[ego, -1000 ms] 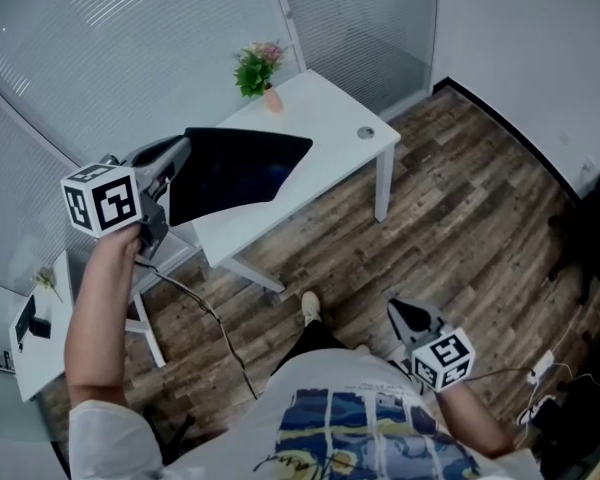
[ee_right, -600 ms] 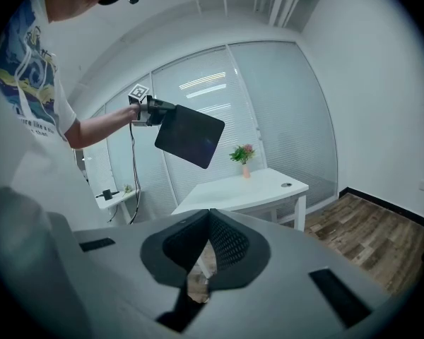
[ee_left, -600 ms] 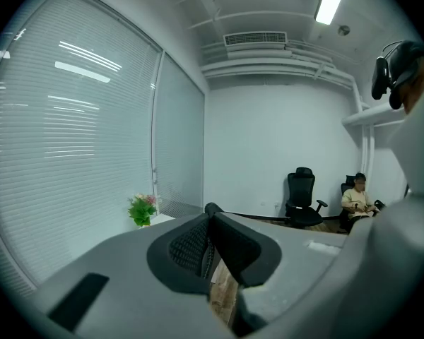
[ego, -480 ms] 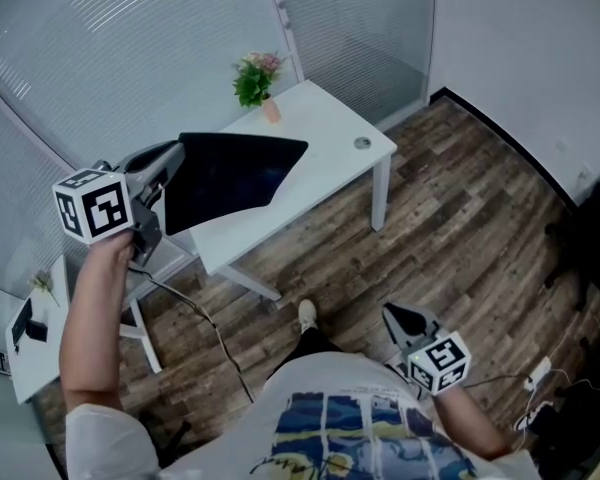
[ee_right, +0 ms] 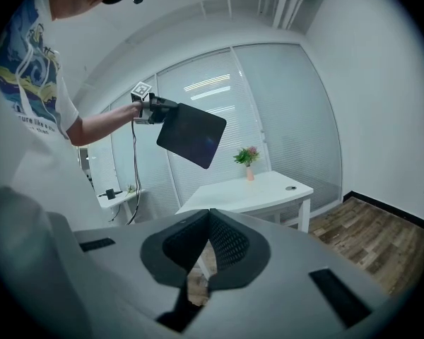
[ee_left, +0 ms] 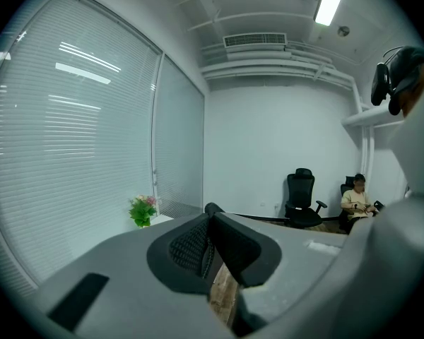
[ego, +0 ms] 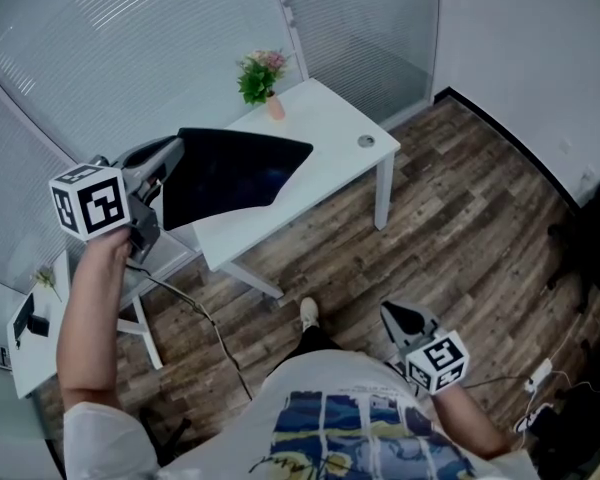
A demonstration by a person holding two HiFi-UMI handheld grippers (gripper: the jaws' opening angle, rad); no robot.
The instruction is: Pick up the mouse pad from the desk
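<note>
In the head view the black mouse pad [ego: 235,173] hangs in the air over the left end of the white desk [ego: 330,133], clear of its top. My left gripper [ego: 170,158] is shut on the pad's left edge, arm stretched out. From the left gripper view only the pad's thin edge [ee_left: 213,208] shows, running out of the closed left gripper [ee_left: 210,223]. The right gripper view catches the pad [ee_right: 191,134] held high, above the desk [ee_right: 247,193]. My right gripper [ego: 400,315] stays low by my waist, shut [ee_right: 210,216] with nothing between its fingers.
A potted plant [ego: 260,76] stands at the desk's far corner and a round grommet [ego: 366,140] sits near its right end. A small side table [ego: 35,318] and a hanging cable [ego: 195,308] are at left. A black office chair [ee_left: 300,198] and a seated person [ee_left: 357,202] are across the room.
My left gripper and the pad have drifted very slightly left. The pad stays gripped above the desk. The right gripper has not moved.
</note>
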